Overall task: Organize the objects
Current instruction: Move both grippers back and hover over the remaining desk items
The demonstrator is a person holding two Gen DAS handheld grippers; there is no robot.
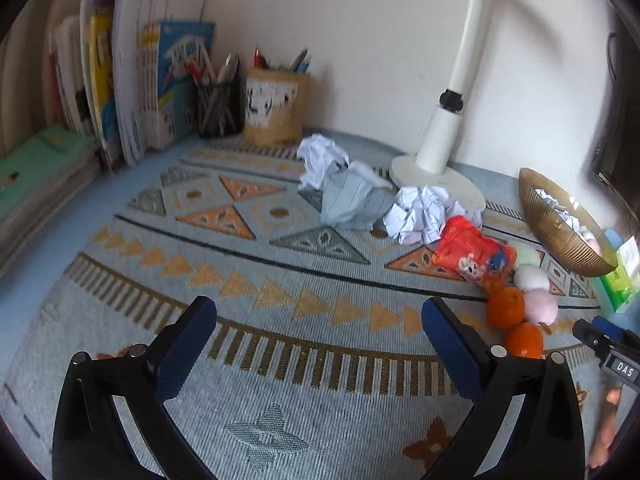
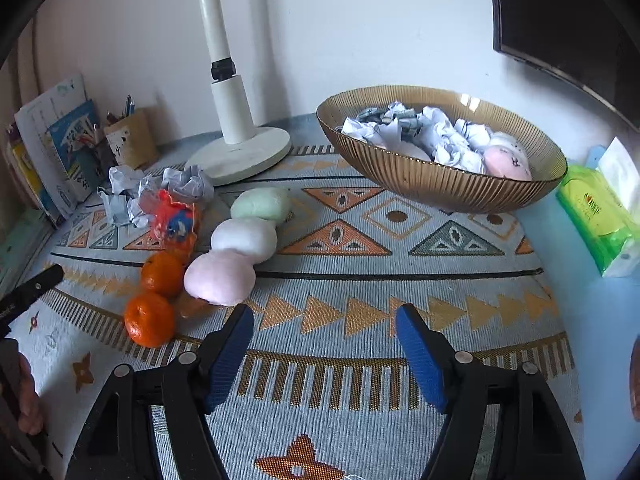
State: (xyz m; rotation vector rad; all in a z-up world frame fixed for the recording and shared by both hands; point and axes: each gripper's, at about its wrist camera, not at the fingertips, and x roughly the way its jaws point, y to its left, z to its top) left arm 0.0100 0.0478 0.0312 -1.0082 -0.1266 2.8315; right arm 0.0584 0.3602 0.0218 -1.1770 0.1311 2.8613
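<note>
both tongs hang above the patterned cloth (image 2: 400,248) that covers the bench, and neither carries anything. the left tongs (image 1: 320,340) stand wide apart over bare cloth near the front edge. the right tongs (image 2: 325,344) are apart too, a little narrower, with only cloth between the blue pads.

the loose things lie in a line across the middle of the bench: two oranges (image 2: 150,320) nearest the front, touching each other, then a pink bun-shaped ball (image 2: 220,278), a white one (image 2: 244,239) and a pale green one (image 2: 260,204) running back toward the far edge, each touching the next. a red snack packet (image 2: 174,224) lies just beside the oranges, and crumpled paper balls (image 1: 420,216) sit behind it by the round foot of the white lamp (image 2: 240,152).

toward the far right corner a ribbed amber bowl (image 2: 440,184) holds more crumpled paper and another pink ball. a green tissue pack (image 2: 596,216) lies at the right edge. at the far left corner stand books (image 1: 132,80) and two pen holders (image 1: 276,108).
</note>
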